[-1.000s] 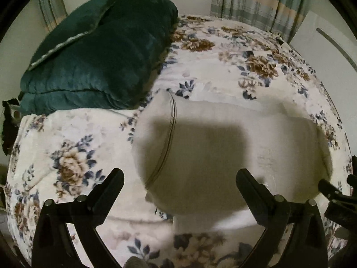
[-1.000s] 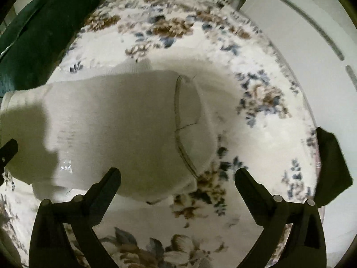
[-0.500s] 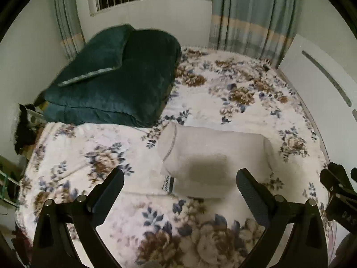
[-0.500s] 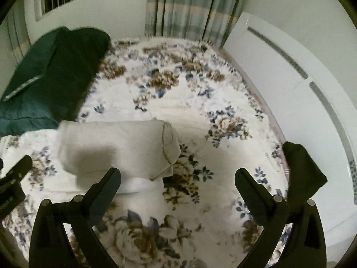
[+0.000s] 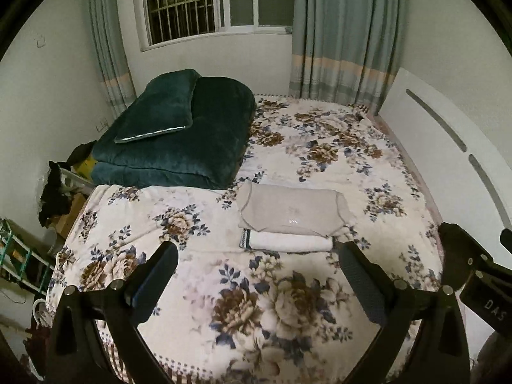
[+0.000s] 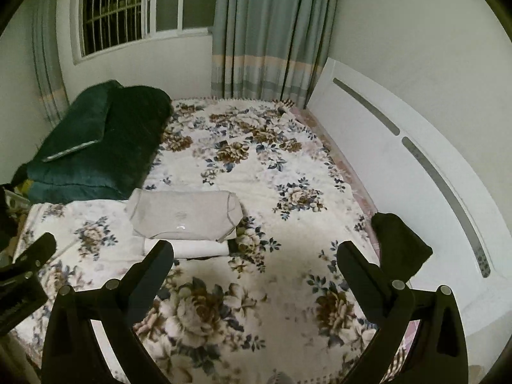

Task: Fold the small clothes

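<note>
A folded beige garment (image 5: 292,209) lies on top of a folded white garment (image 5: 288,242) on the floral bed cover (image 5: 256,304). The stack also shows in the right wrist view, the beige garment (image 6: 185,212) above the white one (image 6: 200,249). My left gripper (image 5: 257,280) is open and empty, held back above the near part of the bed. My right gripper (image 6: 254,276) is open and empty, to the right of the stack and well short of it. A dark garment (image 6: 398,244) lies at the bed's right edge by the headboard.
A folded dark green quilt with a pillow (image 5: 179,134) fills the far left of the bed. A white headboard (image 5: 448,147) runs along the right. Curtains and a barred window (image 5: 185,3) are behind. Clutter and a rack (image 5: 19,256) stand left of the bed.
Both grippers have pulled back and up from just above the beige garment. The stack is now small and far in both views. Both stay open.
</note>
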`<state>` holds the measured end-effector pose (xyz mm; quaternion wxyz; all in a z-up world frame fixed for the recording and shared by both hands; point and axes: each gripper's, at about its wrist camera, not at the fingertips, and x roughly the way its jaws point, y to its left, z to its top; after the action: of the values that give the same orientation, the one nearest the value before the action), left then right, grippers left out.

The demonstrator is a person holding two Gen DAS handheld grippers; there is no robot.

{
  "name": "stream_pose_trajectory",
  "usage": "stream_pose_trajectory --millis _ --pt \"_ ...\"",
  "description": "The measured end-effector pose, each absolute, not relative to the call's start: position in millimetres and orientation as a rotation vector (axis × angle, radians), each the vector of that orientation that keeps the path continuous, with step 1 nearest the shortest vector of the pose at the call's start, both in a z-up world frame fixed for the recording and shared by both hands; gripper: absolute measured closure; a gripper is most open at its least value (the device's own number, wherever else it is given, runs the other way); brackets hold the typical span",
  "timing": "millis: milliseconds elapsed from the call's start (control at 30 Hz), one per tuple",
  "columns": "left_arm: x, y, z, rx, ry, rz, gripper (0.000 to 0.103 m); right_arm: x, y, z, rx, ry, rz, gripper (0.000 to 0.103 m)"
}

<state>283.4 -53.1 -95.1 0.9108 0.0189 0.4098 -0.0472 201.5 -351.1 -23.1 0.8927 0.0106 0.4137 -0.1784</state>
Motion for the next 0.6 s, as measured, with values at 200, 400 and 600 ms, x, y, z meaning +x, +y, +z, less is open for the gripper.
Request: stream_pose_trajectory --millis 200,400,600 --pt "246 -51 -65 0.048 0.822 -0.101 0.000 149 -341 21 0.024 0.816 -0.346 0.000" --pt "219 -48 -39 0.048 0.791 -0.107 0.000 113 -337 52 0.035 0.789 -0.328 0.000" --pt "199 -47 -27 0.024 0.776 -0.111 0.000 93 -336 73 0.037 0.770 -0.322 0.000"
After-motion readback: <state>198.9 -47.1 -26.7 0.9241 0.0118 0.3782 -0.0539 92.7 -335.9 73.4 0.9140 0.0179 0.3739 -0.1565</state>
